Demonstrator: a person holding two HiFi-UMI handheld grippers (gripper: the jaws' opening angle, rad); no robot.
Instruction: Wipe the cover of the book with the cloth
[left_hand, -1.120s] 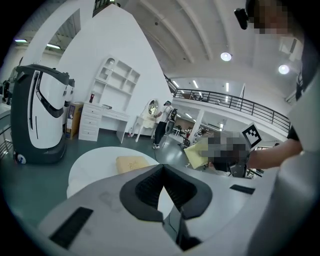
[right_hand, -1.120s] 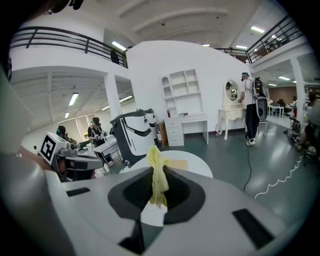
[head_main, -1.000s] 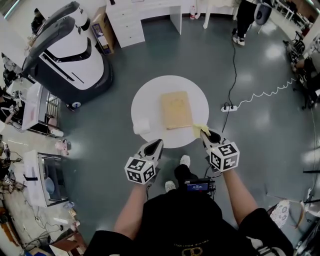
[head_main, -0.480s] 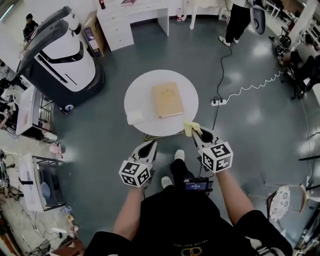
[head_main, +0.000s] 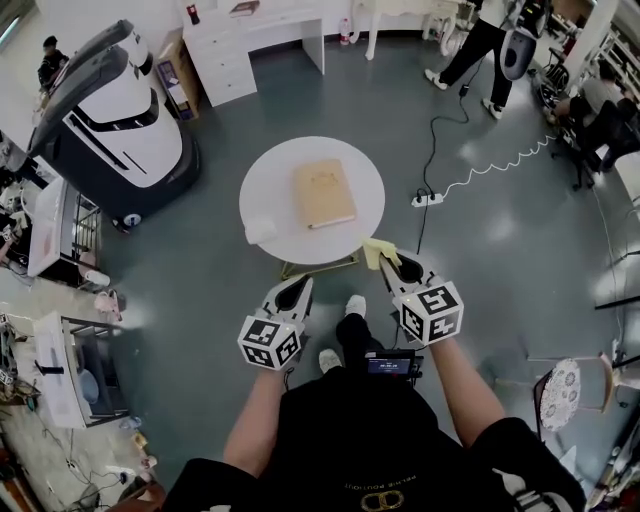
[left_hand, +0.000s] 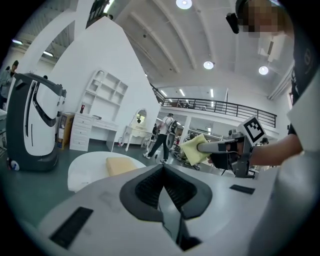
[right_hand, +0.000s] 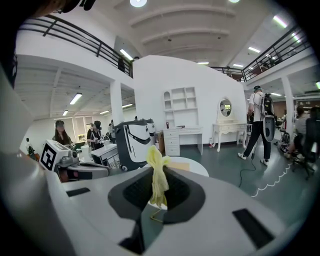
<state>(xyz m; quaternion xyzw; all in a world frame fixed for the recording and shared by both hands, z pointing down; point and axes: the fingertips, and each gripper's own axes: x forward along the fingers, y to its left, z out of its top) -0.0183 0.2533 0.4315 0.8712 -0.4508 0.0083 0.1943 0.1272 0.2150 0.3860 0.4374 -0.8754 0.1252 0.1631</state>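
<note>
A tan book (head_main: 323, 192) lies flat on the round white table (head_main: 270, 185), its cover facing up. My right gripper (head_main: 393, 262) is shut on a yellow cloth (head_main: 378, 252), held just off the table's near right edge. In the right gripper view the cloth (right_hand: 158, 172) stands up bunched between the jaws, with the table (right_hand: 196, 166) beyond it. My left gripper (head_main: 300, 284) hangs short of the near edge, shut and empty. The left gripper view shows the book (left_hand: 121, 163) ahead and the cloth (left_hand: 192, 149) off to the right.
A small white object (head_main: 262, 232) sits on the table's near left part. A large white and dark robot (head_main: 115, 110) stands at the left, a white dresser (head_main: 245, 40) behind it. A power strip (head_main: 425, 198) and its cable lie right of the table. A person (head_main: 485, 40) walks at the back.
The table and book have shifted up and left in the head view, and the gap between both grippers and the table's edge has grown. The cloth stays in the right gripper.
</note>
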